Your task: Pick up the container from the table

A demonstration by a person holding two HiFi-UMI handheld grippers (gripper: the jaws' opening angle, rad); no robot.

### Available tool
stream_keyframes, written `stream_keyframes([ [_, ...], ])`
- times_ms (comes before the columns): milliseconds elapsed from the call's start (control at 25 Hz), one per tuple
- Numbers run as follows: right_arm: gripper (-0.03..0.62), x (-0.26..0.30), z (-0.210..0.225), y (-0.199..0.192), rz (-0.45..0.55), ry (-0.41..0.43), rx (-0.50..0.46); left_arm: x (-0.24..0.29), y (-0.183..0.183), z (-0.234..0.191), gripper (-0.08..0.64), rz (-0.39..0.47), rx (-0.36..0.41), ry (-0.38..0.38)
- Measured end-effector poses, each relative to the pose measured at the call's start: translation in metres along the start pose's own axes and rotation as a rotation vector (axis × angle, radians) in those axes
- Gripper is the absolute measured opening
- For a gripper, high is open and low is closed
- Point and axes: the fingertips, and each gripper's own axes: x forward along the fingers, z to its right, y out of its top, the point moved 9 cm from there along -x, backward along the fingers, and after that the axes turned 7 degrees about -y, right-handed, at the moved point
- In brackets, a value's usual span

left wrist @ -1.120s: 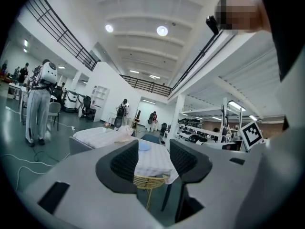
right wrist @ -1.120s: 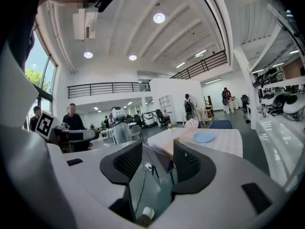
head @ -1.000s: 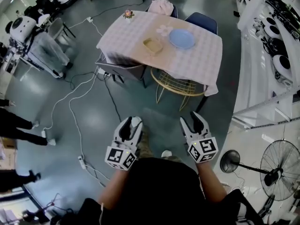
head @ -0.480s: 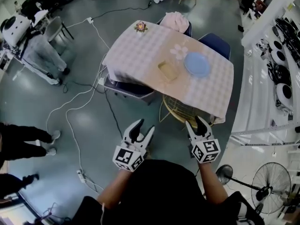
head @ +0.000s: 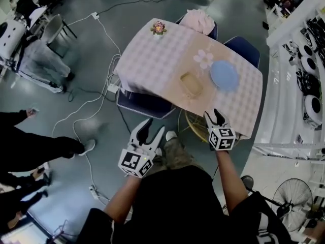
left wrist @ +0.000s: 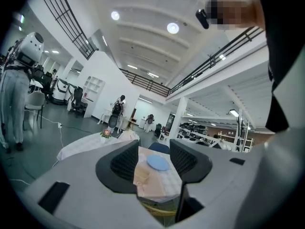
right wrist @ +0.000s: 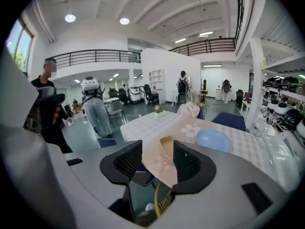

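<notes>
A small tan rectangular container (head: 191, 85) lies on a table (head: 152, 60) covered with a pale checked cloth. My left gripper (head: 153, 128) hangs open and empty above the floor, short of the table's near edge. My right gripper (head: 214, 116) is also open and empty, just at the table's near edge, below and to the right of the container. In the left gripper view the container (left wrist: 142, 174) shows far off between the jaws of the left gripper (left wrist: 155, 163). The right gripper view has the container (right wrist: 167, 144) between the jaws of the right gripper (right wrist: 157, 161), still at a distance.
A blue plate (head: 224, 75), a flower-shaped mat (head: 204, 58) and a small flower pot (head: 158, 28) share the table. A blue chair (head: 144, 103) and a wicker chair (head: 195, 124) stand at its near side. Cables (head: 91, 103) cross the floor; people stand at the left.
The table has come closer and lower in the head view as the person walked toward it. Both grippers have moved up toward its near edge, still open.
</notes>
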Motion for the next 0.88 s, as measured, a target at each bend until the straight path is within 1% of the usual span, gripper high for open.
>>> stream_keyframes([
  [160,0.172,0.089,0.032,-0.02,-0.115,-0.029,0.0,0.028,-0.005,-0.018,0.186,-0.023,-0.03,0.017],
  [280,0.172,0.15,0.053,-0.034,-0.21,-0.027,-0.002,0.05,-0.006,-0.026,0.186,-0.052,-0.051,0.052],
  [360,0.172,0.187,0.066,-0.038,-0.254,-0.023,-0.005,0.067,-0.004,-0.03,0.186,-0.074,-0.065,0.058],
  [440,0.172,0.219,0.074,-0.04,-0.281,-0.014,-0.007,0.085,-0.001,-0.036,0.184,-0.097,-0.057,0.051],
  [560,0.172,0.261,0.083,-0.046,-0.327,-0.004,-0.001,0.11,0.001,-0.047,0.186,-0.12,-0.061,0.048],
  [680,0.172,0.295,0.089,-0.05,-0.378,0.005,-0.017,0.133,0.002,-0.057,0.186,-0.134,-0.077,0.051],
  [880,0.172,0.327,0.096,-0.063,-0.438,0.017,-0.057,0.158,0.001,-0.073,0.186,-0.131,-0.112,0.055],
])
